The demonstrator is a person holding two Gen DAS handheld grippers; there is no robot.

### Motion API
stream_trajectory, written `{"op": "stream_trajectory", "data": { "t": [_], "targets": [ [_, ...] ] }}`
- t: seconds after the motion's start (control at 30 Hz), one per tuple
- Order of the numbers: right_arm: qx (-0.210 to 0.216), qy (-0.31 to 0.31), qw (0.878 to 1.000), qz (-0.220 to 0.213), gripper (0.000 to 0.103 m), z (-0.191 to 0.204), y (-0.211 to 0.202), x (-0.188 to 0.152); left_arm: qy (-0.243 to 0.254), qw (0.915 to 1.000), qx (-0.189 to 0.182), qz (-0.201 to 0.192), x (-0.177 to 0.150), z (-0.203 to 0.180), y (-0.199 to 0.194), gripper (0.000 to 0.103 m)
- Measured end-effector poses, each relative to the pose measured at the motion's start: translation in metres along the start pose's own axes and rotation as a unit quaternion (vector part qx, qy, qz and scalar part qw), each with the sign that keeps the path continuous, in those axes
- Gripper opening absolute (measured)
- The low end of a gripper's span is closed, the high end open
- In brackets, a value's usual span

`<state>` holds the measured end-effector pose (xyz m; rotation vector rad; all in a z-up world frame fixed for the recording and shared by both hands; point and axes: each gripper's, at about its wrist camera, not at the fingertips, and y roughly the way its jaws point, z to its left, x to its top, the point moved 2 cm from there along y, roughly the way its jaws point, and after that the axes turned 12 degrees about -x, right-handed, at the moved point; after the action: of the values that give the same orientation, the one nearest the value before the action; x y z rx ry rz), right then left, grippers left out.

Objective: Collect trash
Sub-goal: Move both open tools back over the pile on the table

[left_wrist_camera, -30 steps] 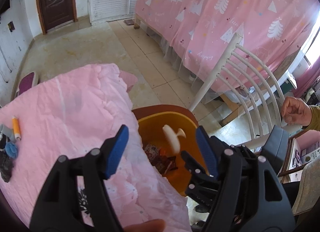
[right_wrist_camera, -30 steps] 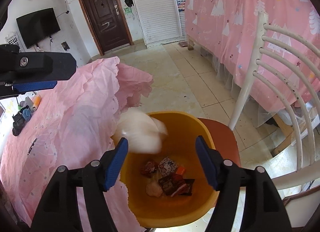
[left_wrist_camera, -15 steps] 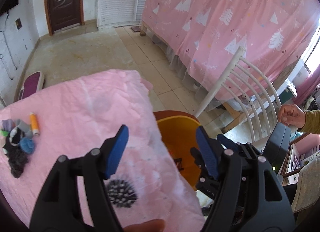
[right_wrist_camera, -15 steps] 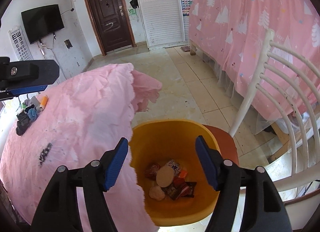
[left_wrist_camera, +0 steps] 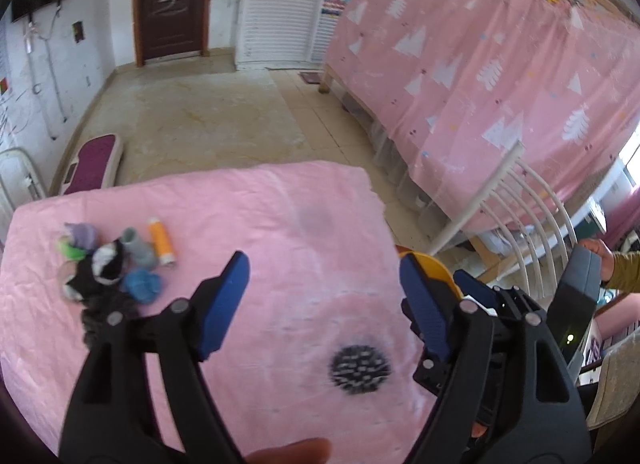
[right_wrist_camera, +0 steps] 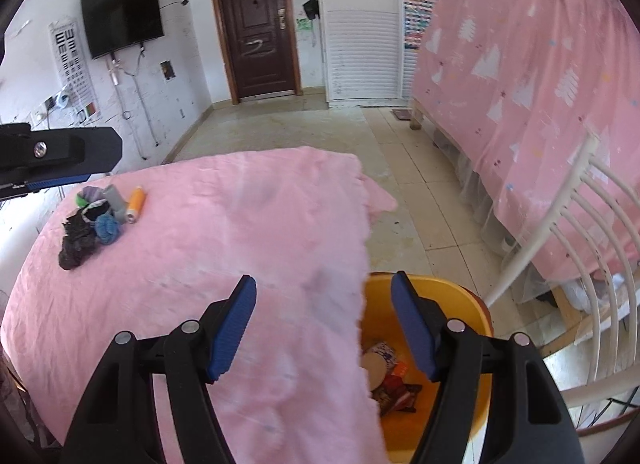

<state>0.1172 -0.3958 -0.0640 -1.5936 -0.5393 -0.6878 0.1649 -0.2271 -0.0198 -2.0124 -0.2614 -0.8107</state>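
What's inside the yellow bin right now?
The yellow bin holds crumpled snack wrappers and a pale round piece at the bottom. The pink tablecloth covers the bin's left part, so anything there is hidden.

Most of the pink tablecloth (right_wrist_camera: 224,232) lies bare; only a clutter pile (right_wrist_camera: 96,220) crowds its far-left corner.

Right gripper (right_wrist_camera: 323,322) held open, empty, over edge of pink tablecloth (right_wrist_camera: 208,248). Wrappers (right_wrist_camera: 394,382) seen in yellow bin (right_wrist_camera: 476,318) beside table. Thread spools (right_wrist_camera: 120,200) grouped far left.
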Motion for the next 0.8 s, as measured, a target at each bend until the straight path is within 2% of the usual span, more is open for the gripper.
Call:
{"op": "stream_trajectory", "data": {
  "t": [0.4,0.8],
  "targets": [
    [0.010,-0.053,0.999,-0.006,0.060,0.087,-0.001,0.029,-0.040,0.9989,0.007,-0.024,0.000,0.075,-0.041,0.075],
    [0.039,-0.087,0.995,0.006,0.060,0.163,0.023,0.057,-0.097,0.9933,0.055,-0.029,0.001,0.167,-0.068,0.075]
  ]
}}
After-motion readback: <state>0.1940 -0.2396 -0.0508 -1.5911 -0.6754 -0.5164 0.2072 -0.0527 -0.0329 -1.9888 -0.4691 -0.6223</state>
